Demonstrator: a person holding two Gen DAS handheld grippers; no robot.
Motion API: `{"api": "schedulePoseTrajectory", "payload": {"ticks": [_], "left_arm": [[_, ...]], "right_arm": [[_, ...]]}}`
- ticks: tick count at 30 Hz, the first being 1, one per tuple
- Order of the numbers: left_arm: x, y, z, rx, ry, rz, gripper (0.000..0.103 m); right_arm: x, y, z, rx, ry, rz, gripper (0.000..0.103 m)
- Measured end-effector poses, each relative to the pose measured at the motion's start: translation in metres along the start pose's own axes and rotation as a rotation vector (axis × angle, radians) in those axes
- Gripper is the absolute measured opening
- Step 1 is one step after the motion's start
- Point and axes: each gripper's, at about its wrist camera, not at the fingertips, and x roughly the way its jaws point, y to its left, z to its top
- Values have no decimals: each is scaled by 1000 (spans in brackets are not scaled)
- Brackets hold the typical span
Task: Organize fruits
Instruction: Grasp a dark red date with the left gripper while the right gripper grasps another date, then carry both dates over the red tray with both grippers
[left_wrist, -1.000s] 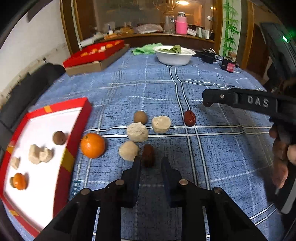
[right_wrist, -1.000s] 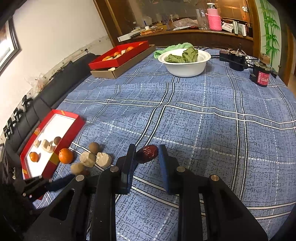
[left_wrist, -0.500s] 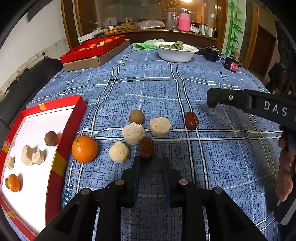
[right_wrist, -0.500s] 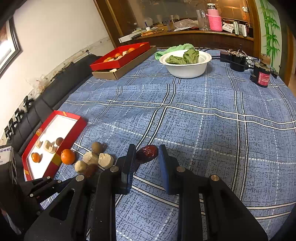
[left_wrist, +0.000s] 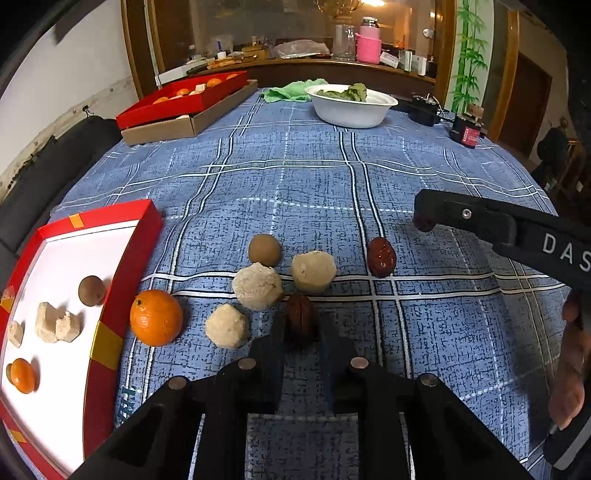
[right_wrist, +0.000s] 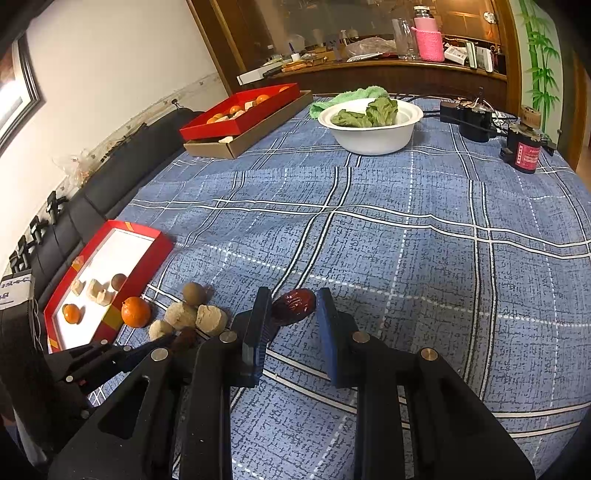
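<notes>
Left tongs (left_wrist: 302, 334) stand narrowly parted around a dark date (left_wrist: 302, 319) on the surface (left_wrist: 424, 332); right tongs (right_wrist: 293, 308) likewise bracket a red date (right_wrist: 294, 302), not visibly clamped.

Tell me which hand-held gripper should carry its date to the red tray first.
Left. The left hand-held gripper straddles a dark date nearest the red tray; the right hand-held gripper brackets a date farther away.
</notes>
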Motion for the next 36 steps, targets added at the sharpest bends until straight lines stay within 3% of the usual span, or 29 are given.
{"api": "schedulePoseTrajectory", "payload": {"ticks": [13,21,36], "left_arm": [[-45,29,-37,-117,-49,-46,16],[-66,43,-58,-166,-80,-75,16],[-89,71,-78,-243,-108,-69,16]], "right_arm": [[8,4,-4,-22,29,-46,24],[-17,18,-28,-54,41,-62,24],[-37,69,-59,-144,56,-2,24]]}}
